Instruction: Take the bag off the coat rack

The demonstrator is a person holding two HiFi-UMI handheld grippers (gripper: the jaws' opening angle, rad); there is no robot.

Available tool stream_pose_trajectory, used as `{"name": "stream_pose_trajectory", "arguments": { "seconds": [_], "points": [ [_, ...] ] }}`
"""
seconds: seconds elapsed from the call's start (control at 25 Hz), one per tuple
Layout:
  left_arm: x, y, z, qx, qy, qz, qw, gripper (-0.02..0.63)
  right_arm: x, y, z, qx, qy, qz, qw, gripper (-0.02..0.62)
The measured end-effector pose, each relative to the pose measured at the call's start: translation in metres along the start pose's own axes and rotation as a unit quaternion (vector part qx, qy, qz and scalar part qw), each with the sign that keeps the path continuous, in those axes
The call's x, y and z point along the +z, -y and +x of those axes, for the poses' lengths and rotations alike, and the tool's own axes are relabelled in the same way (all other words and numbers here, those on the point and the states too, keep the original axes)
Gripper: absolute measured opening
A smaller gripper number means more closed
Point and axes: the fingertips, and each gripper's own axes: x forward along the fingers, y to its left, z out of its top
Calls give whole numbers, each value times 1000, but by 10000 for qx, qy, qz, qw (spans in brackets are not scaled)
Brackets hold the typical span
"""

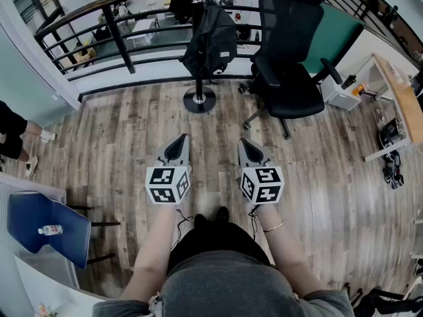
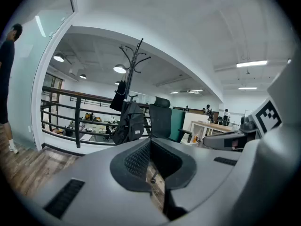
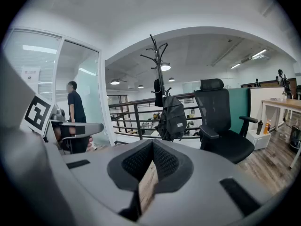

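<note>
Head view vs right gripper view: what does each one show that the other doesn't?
Head view only: the rack base on the floor, and a blue chair with a bottle on it.
Right gripper view only: the ceiling lamps and a bystander's upper body by the glass wall.
Both: the bag hanging on the rack, the black office chair beside it, and the railing behind.

Black bag point(image 1: 211, 41), black coat rack point(image 1: 199, 101), black office chair point(image 1: 291, 91), brown wood-grain floor point(image 1: 119, 131), blue seat point(image 1: 26, 223).
</note>
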Motion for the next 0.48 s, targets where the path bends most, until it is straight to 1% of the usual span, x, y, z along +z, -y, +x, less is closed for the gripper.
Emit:
{"name": "stream_pose_trajectory", "arguments": {
  "seconds": [0.12,0.32,0.48],
  "points": [
    [0,-1,5,37,-16,65,10000,23,4,2,5,57,100,14,9999,2],
    [-3,7,10,-23,-55,-35,10000,23,3,11,4,82,53,11,10000,2],
    [-3,8,15,44,-53,75,9999,25,2,15,9,127,55,-8,9999,3]
  ]
}}
